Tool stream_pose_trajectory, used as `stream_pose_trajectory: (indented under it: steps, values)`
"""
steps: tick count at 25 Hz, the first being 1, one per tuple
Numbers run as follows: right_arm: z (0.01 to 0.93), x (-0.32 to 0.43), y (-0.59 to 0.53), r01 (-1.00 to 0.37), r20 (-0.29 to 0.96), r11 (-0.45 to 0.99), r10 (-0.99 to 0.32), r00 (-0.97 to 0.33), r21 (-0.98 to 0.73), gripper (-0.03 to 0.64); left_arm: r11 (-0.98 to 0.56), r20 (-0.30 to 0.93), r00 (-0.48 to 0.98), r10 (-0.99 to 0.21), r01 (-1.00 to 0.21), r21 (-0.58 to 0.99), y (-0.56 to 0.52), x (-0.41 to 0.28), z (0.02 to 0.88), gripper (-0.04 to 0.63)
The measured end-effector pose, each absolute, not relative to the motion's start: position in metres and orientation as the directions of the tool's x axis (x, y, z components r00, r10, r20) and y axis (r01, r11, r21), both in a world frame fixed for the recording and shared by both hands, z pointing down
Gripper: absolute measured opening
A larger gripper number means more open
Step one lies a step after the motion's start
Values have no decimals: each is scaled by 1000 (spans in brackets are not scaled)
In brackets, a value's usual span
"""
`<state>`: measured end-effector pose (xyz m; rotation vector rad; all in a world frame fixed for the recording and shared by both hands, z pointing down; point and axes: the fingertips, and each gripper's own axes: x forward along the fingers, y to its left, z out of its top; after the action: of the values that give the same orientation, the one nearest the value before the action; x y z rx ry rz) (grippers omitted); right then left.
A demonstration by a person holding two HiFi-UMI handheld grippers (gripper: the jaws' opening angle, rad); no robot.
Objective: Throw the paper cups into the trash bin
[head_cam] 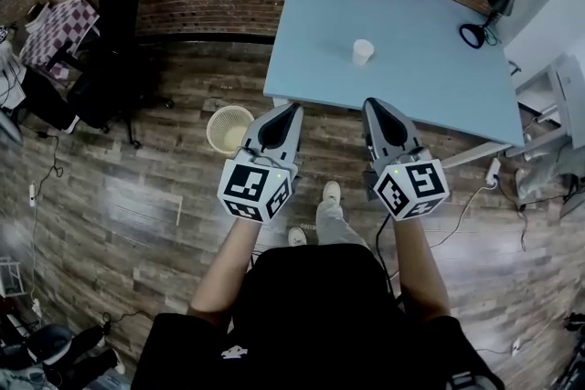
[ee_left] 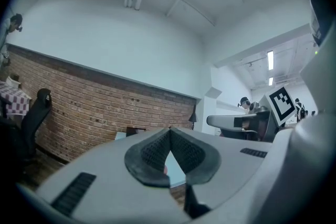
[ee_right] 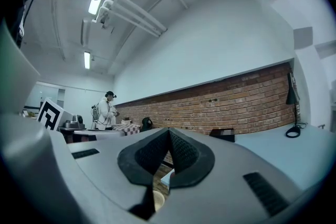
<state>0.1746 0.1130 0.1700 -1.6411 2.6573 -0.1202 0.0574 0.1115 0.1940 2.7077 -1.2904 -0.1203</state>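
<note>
hand-held grippers (head_cam: 294,109) (head_cam: 370,104) closed; paper cup (head_cam: 363,52) on table (head_cam: 430,59), trash bin (head_cam: 213,125) nearby.

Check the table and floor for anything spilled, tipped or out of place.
Nothing stands out. The paper cup appears to stand upright on the blue table with no spill around it, and the trash bin sits upright on the wood floor by the table's near corner.
</note>
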Motion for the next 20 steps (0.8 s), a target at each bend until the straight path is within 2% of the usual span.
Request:
stream_pose_trajectory:
  steps: [9,20]
  values:
    - [178,187,74,-879,27,469,-881,-473,-91,3,-612,13,620,-784,-776,152,78,73,202,2]
    - [195,231,19,-887,48,444,-890,-453,-127,3,-653,40,667,-744,-739,165,24,125,213,2]
